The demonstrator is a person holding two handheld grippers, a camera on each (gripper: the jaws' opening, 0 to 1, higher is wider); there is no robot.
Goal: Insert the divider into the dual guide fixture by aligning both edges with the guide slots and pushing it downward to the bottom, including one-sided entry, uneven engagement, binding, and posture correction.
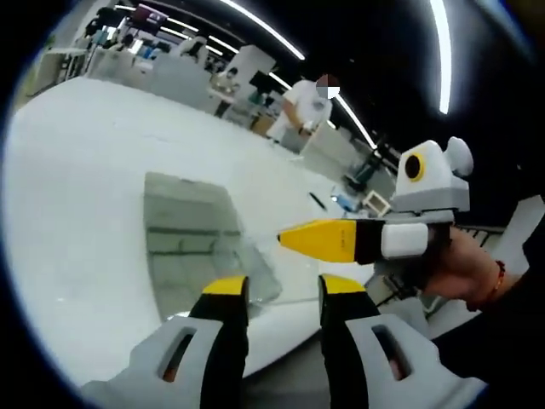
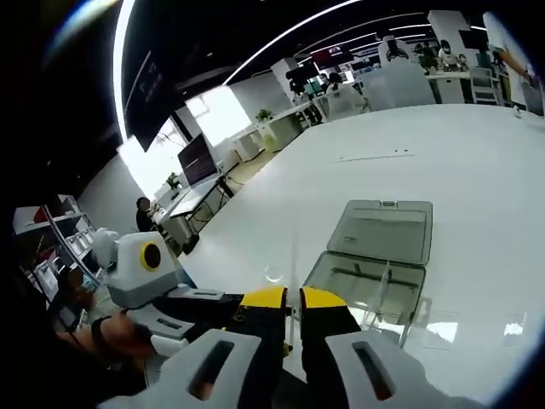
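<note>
The clear plastic box [image 2: 375,256] that serves as the dual guide fixture lies on the white table [image 2: 477,162] just ahead of the right gripper [image 2: 294,298] and a little to the right of its jaws; its lid is swung open away from the jaws, and thin clear partitions stand inside the near compartment (whether one of them is the divider, I cannot tell). Those yellow-tipped jaws stand nearly together, with only a narrow slit between them, and nothing can be seen gripped in it. In the left gripper view the same box [image 1: 200,247] sits just beyond the left jaw tip, its near corner touching the tip's outline. The left gripper [image 1: 285,290] has its jaws clearly apart and bare, with nothing between them. The right gripper [image 1: 358,240] reaches in from the right side, just above the right jaw tip, pointing toward the box, held in a person's hand [image 1: 464,273]. Well beyond the jaws, past the table's far edge, a person in white [image 1: 305,106] stands among desks.
</note>
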